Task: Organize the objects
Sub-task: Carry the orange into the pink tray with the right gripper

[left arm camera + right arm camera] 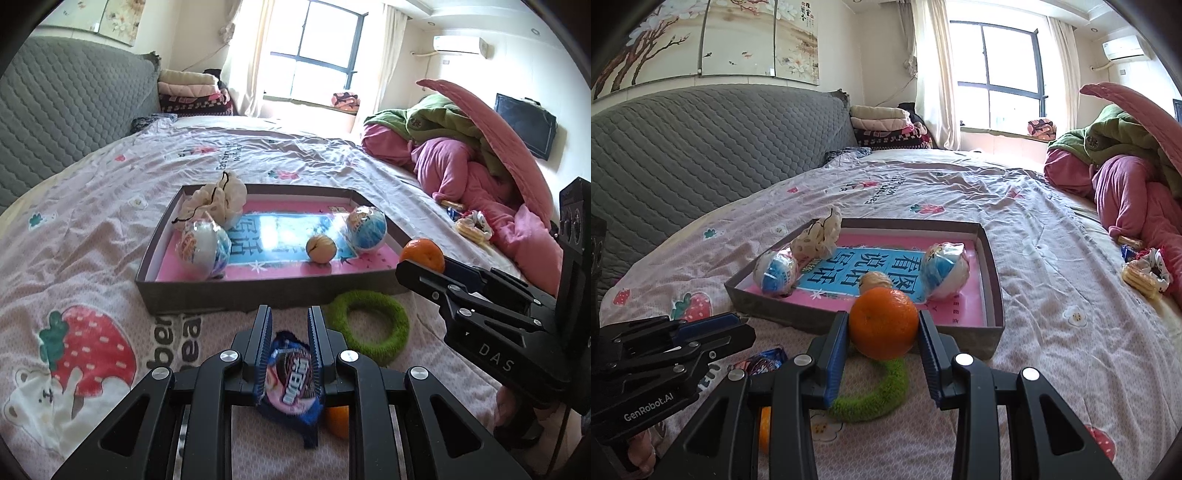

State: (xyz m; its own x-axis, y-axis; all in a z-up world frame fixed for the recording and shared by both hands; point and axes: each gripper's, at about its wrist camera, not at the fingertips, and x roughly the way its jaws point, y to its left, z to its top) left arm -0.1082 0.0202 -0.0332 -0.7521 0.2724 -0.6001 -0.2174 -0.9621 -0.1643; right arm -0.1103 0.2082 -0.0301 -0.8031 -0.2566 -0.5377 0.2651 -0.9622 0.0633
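Nearest the lens, the left tool (290, 354) pinches a crinkly snack packet (291, 384): light, soft, slippery film, best gripped across its flat middle. Right tool (882, 332) clamps a firm, rounded orange (883, 323) at its widest girth, just before the shallow tray (991, 258) on the bed (1052, 229). A second orange (338, 421), probably, lies below.

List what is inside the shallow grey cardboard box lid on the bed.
Inside the grey box lid: a pink-and-blue printed sheet, a cream drawstring pouch, two plastic-wrapped white-and-blue balls, and a tan walnut-like nut. The held orange partly hides the nut in the right view.
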